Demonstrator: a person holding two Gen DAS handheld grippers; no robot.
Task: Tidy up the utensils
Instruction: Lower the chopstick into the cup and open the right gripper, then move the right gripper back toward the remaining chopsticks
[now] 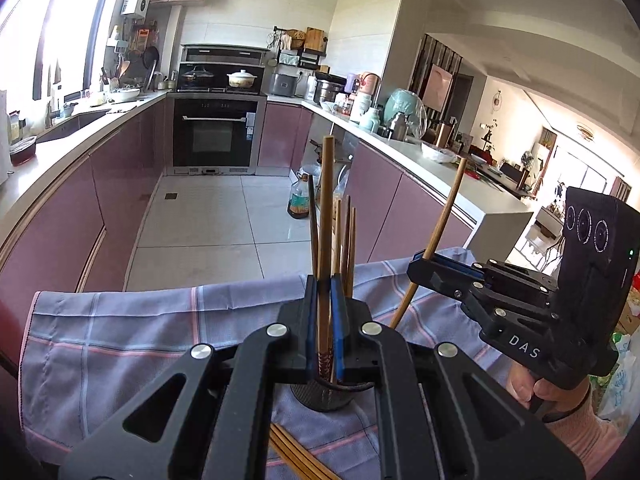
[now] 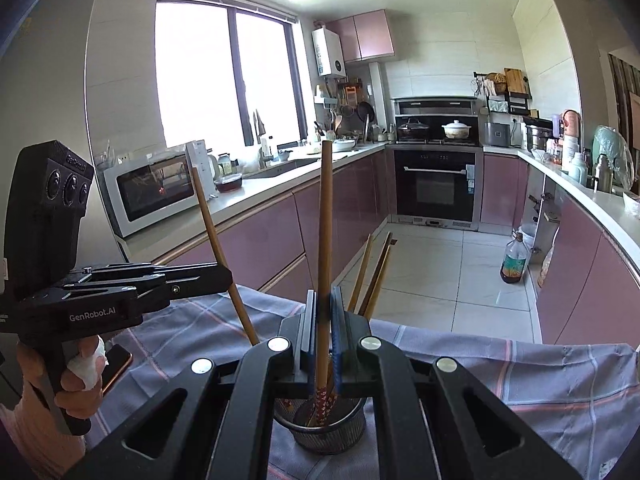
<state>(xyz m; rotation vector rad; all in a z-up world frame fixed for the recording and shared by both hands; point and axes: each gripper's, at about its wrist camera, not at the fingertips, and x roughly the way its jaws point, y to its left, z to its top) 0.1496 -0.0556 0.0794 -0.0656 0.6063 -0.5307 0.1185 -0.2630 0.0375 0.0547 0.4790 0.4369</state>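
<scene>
Standing almost straight up, one brown chopstick point(image 1: 325, 240) is pinched between the blue pads of the left gripper point(image 1: 323, 300), whose fingers are squeezed together on it. Its patterned lower end point(image 1: 323, 362) is seen just below the fingers, over the mouth of a round dark mesh cup point(image 1: 320, 398). More chopsticks point(image 1: 347, 236) are stood in that cup, just behind the fingers, and their tops are fanned out a little. A few loose chopsticks point(image 1: 294, 456) are laid flat on the cloth, under the gripper's body and close to the cup. A second brown chopstick point(image 2: 325, 220) is clamped in the same way by the right gripper point(image 2: 324, 312), and its fingers are pressed shut on it too. The red and white patterned end point(image 2: 321, 404) of this one is dipped into the cup point(image 2: 320, 436), right below the fingertips. From the right wrist view, the left gripper point(image 2: 224, 276) is seen off to the left side, with its chopstick point(image 2: 218, 248) tilted. From the left wrist view, the right gripper point(image 1: 424, 258) is seen off to the right side, with its chopstick point(image 1: 434, 240) leaned over. Each gripper is held by a hand point(image 2: 78, 376). The cup is set on a blue checked cloth point(image 1: 140, 332) with pink lines, which is spread out under both grippers.
</scene>
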